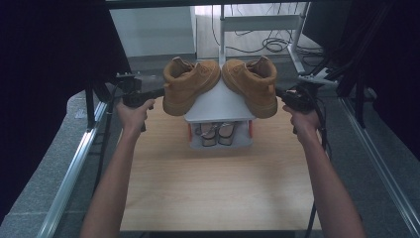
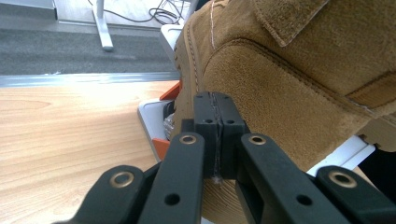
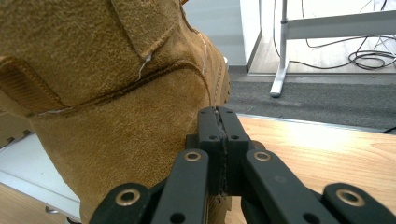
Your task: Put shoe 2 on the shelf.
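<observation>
Tan suede fronts each gripper: the left gripper (image 2: 215, 100) has its jaws pressed shut just at the heel of the left boot (image 1: 187, 84), and the right gripper (image 3: 218, 114) likewise at the right boot (image 1: 252, 84). Both boots lean on a white rack (image 1: 218, 101); sandals (image 1: 218, 134) sit on its shelf below, on the wooden table (image 1: 218, 188).

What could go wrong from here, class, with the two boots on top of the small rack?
1. Both boots, left and right, overhang the rack's white top, heels out past its edges. A push could tip either off.
2. The left gripper and right gripper have their jaws shut against the heels, with no suede visibly pinched. Pushing may slide the boots rather than lift them.
3. The sandals on the shelf below could be hit by a falling boot.
</observation>
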`<state>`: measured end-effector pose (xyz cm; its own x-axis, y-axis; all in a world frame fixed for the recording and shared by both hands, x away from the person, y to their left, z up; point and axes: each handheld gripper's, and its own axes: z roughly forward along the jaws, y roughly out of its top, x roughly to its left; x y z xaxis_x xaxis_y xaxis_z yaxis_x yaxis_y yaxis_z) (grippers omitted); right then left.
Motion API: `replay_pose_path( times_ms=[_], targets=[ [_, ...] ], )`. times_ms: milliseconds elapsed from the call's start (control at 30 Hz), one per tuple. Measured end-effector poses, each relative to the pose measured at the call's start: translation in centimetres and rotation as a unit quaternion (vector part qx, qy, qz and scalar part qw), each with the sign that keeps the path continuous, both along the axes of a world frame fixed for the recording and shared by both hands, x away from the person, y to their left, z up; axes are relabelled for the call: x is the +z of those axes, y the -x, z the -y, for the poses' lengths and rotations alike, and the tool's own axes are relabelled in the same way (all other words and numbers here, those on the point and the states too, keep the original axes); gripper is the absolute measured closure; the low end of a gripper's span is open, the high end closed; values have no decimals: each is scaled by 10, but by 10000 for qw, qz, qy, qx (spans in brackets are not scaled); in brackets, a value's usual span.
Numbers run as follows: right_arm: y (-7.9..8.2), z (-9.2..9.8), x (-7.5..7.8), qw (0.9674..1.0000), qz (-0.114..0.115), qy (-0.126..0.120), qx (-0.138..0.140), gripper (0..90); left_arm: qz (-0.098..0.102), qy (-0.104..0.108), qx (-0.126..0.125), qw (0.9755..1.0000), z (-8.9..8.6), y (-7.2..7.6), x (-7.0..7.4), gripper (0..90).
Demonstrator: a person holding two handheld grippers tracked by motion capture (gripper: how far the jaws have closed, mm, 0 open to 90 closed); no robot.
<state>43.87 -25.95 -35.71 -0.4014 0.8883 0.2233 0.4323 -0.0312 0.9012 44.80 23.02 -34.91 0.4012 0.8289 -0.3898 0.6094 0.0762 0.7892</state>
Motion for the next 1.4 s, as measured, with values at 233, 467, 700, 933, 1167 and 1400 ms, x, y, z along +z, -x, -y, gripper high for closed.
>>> replay_pose_path(
  times_ms=[233, 467, 700, 933, 1167, 1400],
  targets=[
    [-1, -6, -1, 10000, 23, -24, 12, 896, -32, 13, -147, 9999, 11, 0, 2, 899],
    [-2, -16, -4, 9999, 46, -46, 82, 896, -1, -195, -33, 9998, 17, 0, 5, 900],
    [-4, -17, -4, 10000, 35, -60, 56, 896, -9, 8, -21, 10000, 16, -2, 7, 900],
    [-5, -20, -4, 9999, 20, -113, 52, 896, 73, 95, -371, 9992, 37, -1, 16, 899],
    [-5, -36, -5, 9998, 27, 31, 173, 896, 32, 34, -332, 9994, 36, -2, 17, 898],
    [-9, -39, -6, 10000, 9, 37, 65, 895, 29, 168, -324, 9993, 38, -2, 15, 899]
  ],
)
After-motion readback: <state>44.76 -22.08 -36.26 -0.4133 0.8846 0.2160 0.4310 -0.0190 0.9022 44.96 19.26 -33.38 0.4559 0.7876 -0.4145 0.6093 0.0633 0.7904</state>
